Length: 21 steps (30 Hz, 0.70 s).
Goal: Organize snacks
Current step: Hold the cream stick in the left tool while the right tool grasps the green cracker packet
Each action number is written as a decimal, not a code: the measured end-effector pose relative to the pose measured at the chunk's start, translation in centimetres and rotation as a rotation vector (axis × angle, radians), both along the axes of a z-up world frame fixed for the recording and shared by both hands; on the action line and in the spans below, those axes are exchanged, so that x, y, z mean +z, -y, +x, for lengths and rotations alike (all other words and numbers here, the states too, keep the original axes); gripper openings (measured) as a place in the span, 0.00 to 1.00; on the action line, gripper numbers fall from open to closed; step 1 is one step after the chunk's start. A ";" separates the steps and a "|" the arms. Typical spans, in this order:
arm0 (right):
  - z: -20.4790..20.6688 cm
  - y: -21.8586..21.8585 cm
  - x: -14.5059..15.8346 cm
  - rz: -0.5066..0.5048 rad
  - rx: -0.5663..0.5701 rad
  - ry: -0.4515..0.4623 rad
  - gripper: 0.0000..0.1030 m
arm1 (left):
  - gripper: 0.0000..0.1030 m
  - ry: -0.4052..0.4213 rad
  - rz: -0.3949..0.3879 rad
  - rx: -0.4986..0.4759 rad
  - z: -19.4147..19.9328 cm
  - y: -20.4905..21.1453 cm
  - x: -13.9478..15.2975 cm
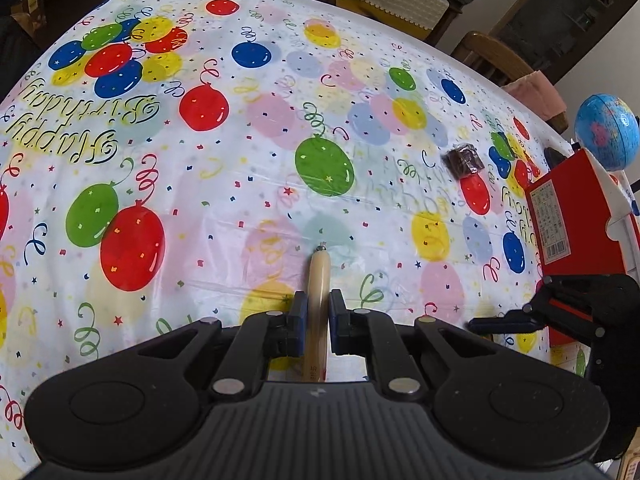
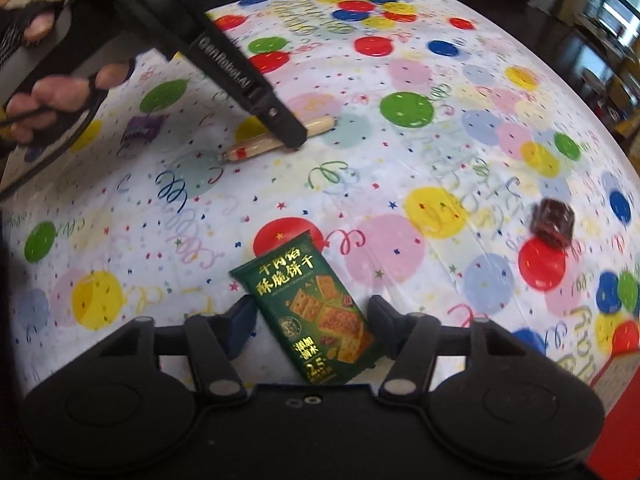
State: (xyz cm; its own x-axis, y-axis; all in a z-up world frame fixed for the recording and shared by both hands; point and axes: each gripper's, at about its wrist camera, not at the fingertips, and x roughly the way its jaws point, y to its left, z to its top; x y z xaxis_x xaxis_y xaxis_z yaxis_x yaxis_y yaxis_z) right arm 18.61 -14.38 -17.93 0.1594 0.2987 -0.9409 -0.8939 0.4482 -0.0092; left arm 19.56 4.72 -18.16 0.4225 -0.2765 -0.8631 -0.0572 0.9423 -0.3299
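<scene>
Left tongs [image 1: 318,320] clamp the sausage [image 1: 319,280]; right tongs [image 2: 310,326] apart, seemingly straddling the biscuit packet [image 2: 320,308]; open tablecloth [image 1: 240,184] beyond.

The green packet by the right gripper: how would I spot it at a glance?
Find the balloon-print tablecloth, then the right gripper at its near edge. Between its fingers lies a flat green packet with gold lettering and cracker pictures, the only green wrapper; the sausage is pale, the small sweet dark.
</scene>
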 end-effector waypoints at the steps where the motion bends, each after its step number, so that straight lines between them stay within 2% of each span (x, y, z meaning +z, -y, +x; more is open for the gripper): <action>1: -0.1 0.1 0.1 0.005 -0.025 -0.001 0.53 | 0.10 0.001 0.001 -0.001 0.0 0.0 0.0; 5: -0.7 0.6 0.2 0.021 -0.163 0.004 0.50 | 0.10 0.005 0.008 -0.012 -0.4 0.4 0.1; 15: -1.7 4.1 1.0 0.130 -0.658 -0.018 0.46 | 0.10 -0.002 0.013 -0.043 -2.0 1.4 0.2; 21: -2.9 6.3 1.6 0.155 -0.808 -0.008 0.45 | 0.10 0.007 0.010 -0.058 -2.9 2.1 1.0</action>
